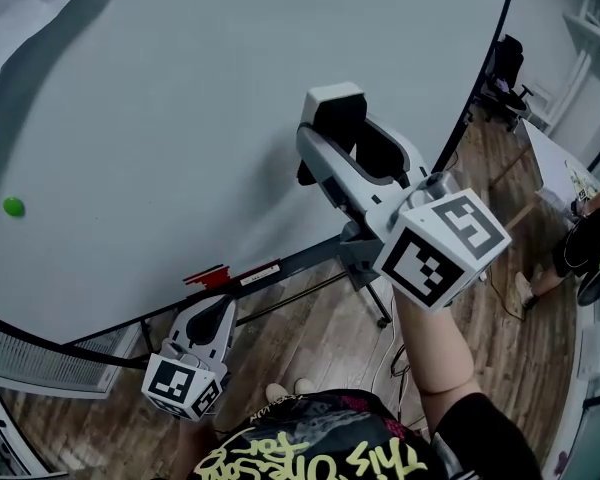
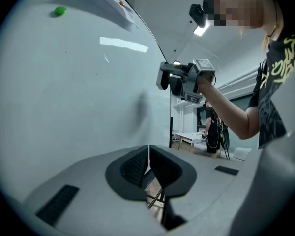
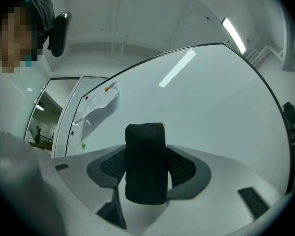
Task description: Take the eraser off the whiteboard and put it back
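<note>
The eraser (image 1: 336, 120), black felt with a white back, stands upright between the pads of my right gripper (image 1: 345, 153), which is shut on it. It is held close in front of the whiteboard (image 1: 180, 118); whether it touches the board I cannot tell. In the right gripper view the eraser (image 3: 145, 163) fills the gap between the jaws of my right gripper (image 3: 145, 170). My left gripper (image 1: 216, 308) hangs low by the board's tray (image 1: 290, 261), its jaws shut on nothing. In the left gripper view the left gripper (image 2: 148, 167) points along the board, with the right gripper (image 2: 179, 82) up ahead.
A green magnet (image 1: 13, 207) sticks to the board at far left. A red marker (image 1: 205, 274) lies on the tray. A paper sheet (image 3: 96, 104) hangs on the board's far end. An office chair (image 1: 502, 68), a white table (image 1: 555, 168) and another person (image 1: 590, 238) are to the right.
</note>
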`<state>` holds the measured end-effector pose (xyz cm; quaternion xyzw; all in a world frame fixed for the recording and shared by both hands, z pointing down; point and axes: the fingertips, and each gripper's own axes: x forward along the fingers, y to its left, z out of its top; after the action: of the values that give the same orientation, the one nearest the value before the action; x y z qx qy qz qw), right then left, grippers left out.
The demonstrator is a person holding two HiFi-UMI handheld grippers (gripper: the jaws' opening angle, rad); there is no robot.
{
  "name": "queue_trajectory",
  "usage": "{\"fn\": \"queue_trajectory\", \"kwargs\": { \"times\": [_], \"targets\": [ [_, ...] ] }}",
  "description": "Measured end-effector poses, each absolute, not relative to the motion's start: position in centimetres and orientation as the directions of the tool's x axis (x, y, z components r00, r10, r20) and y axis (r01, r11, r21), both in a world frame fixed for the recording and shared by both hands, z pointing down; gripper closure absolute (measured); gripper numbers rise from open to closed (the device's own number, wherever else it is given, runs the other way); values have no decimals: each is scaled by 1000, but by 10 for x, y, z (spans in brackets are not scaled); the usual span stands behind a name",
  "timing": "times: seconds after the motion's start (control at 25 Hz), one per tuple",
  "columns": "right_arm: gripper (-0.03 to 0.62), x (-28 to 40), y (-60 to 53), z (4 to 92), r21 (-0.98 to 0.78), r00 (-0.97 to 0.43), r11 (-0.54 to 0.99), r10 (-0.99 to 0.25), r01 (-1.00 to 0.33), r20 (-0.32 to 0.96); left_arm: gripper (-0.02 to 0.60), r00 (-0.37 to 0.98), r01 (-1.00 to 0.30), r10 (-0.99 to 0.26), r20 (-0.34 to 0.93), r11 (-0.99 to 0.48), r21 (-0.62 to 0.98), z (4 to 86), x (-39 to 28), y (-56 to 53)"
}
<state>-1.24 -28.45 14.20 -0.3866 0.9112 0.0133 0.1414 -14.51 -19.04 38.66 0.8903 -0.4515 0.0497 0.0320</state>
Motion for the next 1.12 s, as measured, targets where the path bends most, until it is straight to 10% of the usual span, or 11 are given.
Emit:
{"fn": "queue_trajectory", "kwargs": {
  "times": [1.12],
  "targets": [
    [356,-12,-260,172,-148,-664,715,-693,-683,-282,566,559,-827,-823,100,-561,2,380,-154,-196]
  ]
}}
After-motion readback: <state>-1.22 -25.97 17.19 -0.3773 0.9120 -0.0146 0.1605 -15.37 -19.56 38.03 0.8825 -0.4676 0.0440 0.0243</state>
